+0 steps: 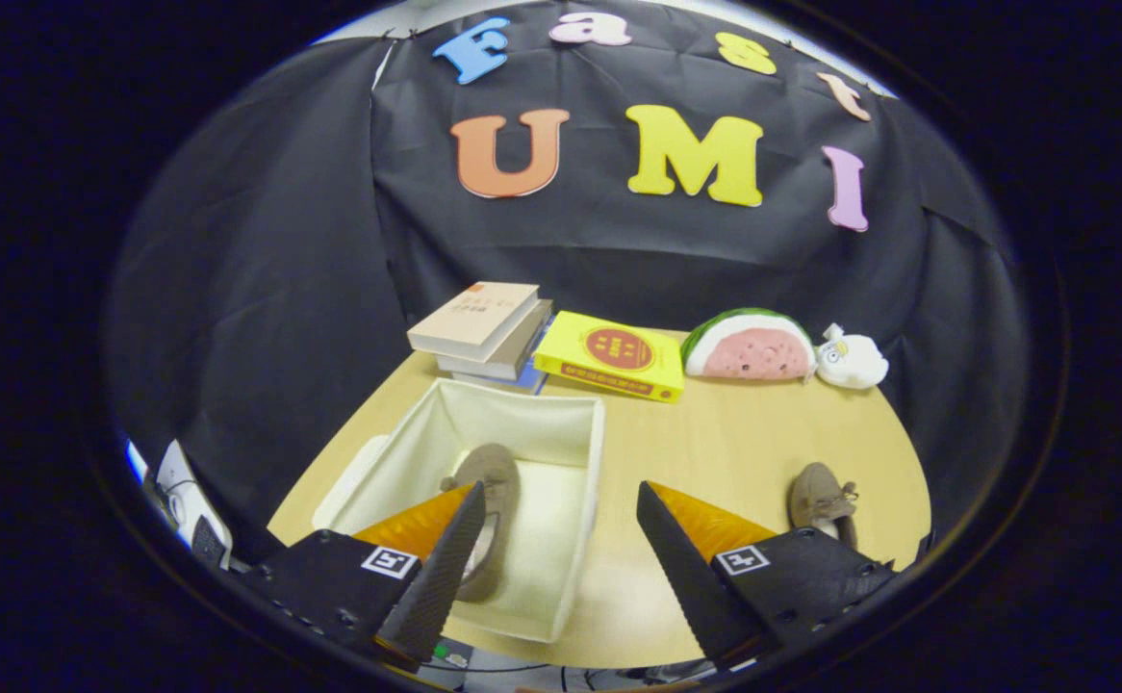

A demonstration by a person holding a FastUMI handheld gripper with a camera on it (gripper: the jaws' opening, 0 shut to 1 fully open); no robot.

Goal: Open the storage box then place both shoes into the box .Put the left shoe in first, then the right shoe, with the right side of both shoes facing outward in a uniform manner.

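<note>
Gripper [556,500] fingers spread wide apart, nothing between them, hovering over near edge of table [734,443]. Storage box [592,452] open, just ahead of left finger. One brown shoe [492,481] lies inside box, partly hidden behind left fingertip. Second brown shoe [819,496] on table outside box, just beyond right finger. Which shoe is left or right: cannot tell. At far side of table: book stack [484,327], yellow book [611,354], watermelon plush [750,345], small white plush [850,360].

shoe [486,500] in storage box [571,423] | second shoe [821,499] right, on table [715,443]
</note>
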